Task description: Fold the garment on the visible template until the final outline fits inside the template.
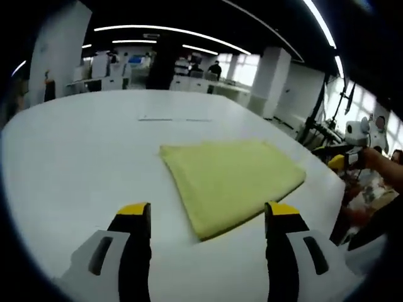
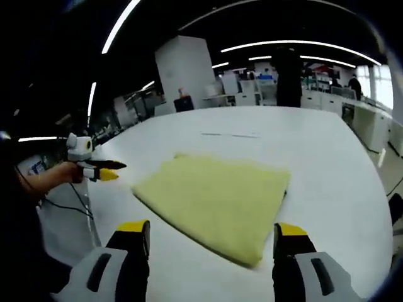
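We see the yellow garment (image 1: 230,182) folded flat on the white tabletop (image 1: 82,157), nearest corner pointing between our left gripper (image 1: 208,217) jaws — both left and right gripper (image 2: 211,236) wide apart, holding nothing, the cloth just ahead of each.

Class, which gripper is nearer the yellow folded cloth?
Right, narrowly. The right gripper has its open jaws either side of the yellow cloth's near corner. The left gripper frames a corner too, but it reaches less far in.

Plain yellow garment (image 1: 232,181); white table (image 1: 75,151).
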A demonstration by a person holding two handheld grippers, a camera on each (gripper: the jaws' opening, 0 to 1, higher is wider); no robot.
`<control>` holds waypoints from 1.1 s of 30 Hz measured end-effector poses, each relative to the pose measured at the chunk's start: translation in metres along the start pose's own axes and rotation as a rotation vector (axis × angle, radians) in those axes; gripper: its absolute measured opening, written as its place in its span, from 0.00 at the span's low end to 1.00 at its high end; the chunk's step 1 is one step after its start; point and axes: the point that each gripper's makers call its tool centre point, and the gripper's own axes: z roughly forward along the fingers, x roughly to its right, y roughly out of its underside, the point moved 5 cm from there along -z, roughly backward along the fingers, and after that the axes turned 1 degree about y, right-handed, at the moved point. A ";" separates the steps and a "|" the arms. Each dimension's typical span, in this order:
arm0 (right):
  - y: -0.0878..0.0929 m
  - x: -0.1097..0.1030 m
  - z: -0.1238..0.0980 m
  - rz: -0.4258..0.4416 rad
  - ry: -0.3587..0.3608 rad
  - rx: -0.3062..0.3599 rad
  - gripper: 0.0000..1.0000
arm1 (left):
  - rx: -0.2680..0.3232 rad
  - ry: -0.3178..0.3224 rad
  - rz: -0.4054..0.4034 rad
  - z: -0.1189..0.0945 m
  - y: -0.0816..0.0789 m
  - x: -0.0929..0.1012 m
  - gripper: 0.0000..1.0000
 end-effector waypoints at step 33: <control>-0.007 -0.003 -0.015 -0.027 -0.021 0.068 0.99 | 0.053 0.023 0.058 -0.028 -0.014 0.005 0.99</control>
